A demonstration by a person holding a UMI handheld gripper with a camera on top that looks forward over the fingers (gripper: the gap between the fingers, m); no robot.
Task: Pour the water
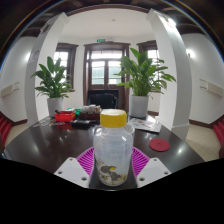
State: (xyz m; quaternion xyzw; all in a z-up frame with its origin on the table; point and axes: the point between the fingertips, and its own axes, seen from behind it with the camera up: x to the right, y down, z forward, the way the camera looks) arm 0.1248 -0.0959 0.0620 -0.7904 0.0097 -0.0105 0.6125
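Observation:
A clear plastic bottle with a yellow cap stands upright between my gripper's fingers. The magenta pads press against both sides of its lower body. Small dark and yellowish bits lie at the bottle's bottom. The bottle is held just above the near part of a dark round table. A red round coaster-like disc lies on the table to the right, beyond the fingers.
Red and green items and a dark object sit at the table's far left side. Two potted plants stand behind, flanking a wooden door. White columns rise at both sides.

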